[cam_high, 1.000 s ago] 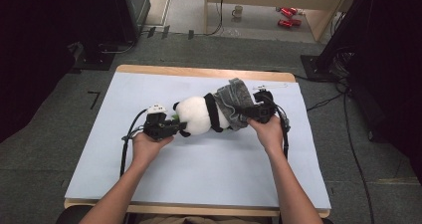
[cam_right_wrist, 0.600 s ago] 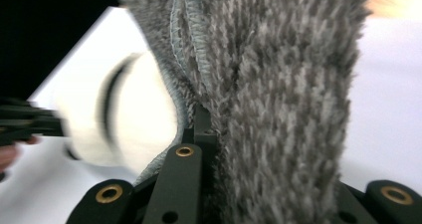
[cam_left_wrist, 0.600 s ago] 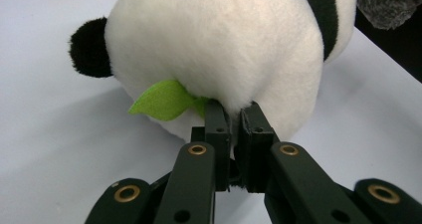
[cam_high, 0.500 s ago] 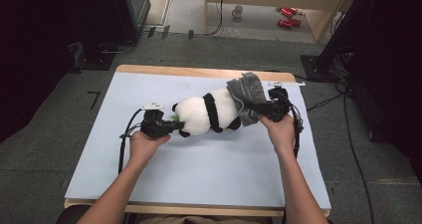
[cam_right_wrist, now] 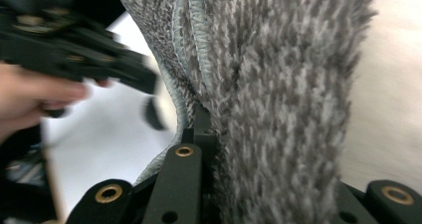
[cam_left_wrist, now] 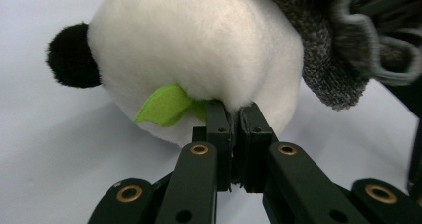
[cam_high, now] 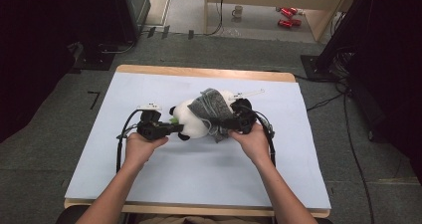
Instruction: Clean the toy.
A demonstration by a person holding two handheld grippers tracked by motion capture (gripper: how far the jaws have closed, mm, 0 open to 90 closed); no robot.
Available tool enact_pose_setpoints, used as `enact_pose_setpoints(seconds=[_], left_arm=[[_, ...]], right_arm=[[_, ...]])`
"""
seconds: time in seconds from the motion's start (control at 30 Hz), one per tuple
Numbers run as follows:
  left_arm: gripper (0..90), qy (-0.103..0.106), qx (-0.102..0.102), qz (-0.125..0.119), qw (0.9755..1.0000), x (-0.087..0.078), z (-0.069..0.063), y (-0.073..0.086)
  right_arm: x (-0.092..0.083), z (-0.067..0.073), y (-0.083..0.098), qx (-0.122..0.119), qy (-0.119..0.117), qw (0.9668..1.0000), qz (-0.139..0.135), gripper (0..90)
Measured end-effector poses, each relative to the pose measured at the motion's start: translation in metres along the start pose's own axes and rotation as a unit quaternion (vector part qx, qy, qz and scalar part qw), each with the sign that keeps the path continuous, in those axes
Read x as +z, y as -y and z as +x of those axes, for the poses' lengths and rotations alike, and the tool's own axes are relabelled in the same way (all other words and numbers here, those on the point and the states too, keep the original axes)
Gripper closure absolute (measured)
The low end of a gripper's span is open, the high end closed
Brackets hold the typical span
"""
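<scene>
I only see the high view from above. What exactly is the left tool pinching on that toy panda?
Observer: The left tool is closed on a tuft of the toy panda's white fur, right beside a green felt leaf.
Operator: And the right tool?
Observer: The right tool is clamped on the grey fuzzy cloth, just beside its stitched hem.

One black-and-white plush panda, one grey fuzzy knitted garment, two black handheld grippers, one light-blue-topped desk.
</scene>
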State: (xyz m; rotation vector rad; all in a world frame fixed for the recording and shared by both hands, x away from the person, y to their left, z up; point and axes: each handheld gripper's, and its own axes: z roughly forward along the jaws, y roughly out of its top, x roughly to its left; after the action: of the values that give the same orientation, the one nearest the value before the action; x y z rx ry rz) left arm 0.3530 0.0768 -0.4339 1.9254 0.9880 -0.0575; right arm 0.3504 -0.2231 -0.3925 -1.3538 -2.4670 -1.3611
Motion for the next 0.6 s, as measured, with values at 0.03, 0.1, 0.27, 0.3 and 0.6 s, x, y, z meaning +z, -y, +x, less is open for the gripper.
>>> enact_pose_setpoints(seconds=[0.03, 0.1, 0.27, 0.3, 0.6], left_arm=[[86.1, -0.003, 0.003, 0.000, 1.0000, 0.000, 0.000, 0.000], [84.2, -0.013, 0.016, -0.006, 0.9998, 0.001, 0.000, 0.001], [71.3, -0.039, 0.066, -0.022, 0.9968, 0.001, -0.005, 0.004], [66.0, -0.033, 0.076, -0.033, 0.9960, 0.000, -0.004, 0.004], [34.1, -0.010, 0.121, -0.059, 0.9908, -0.001, -0.004, 0.007]], right_arm=[[0.003, -0.003, 0.001, -0.002, 0.015, 0.9999, 0.005, 79.0], [0.007, -0.010, 0.003, -0.009, 0.045, 0.9989, 0.007, 79.0], [0.011, -0.019, 0.002, -0.006, 0.052, 0.9986, -0.001, 79.0], [0.011, -0.019, 0.001, -0.008, 0.054, 0.9985, -0.002, 79.0], [0.015, -0.024, -0.007, -0.006, 0.061, 0.9981, -0.007, 79.0]])
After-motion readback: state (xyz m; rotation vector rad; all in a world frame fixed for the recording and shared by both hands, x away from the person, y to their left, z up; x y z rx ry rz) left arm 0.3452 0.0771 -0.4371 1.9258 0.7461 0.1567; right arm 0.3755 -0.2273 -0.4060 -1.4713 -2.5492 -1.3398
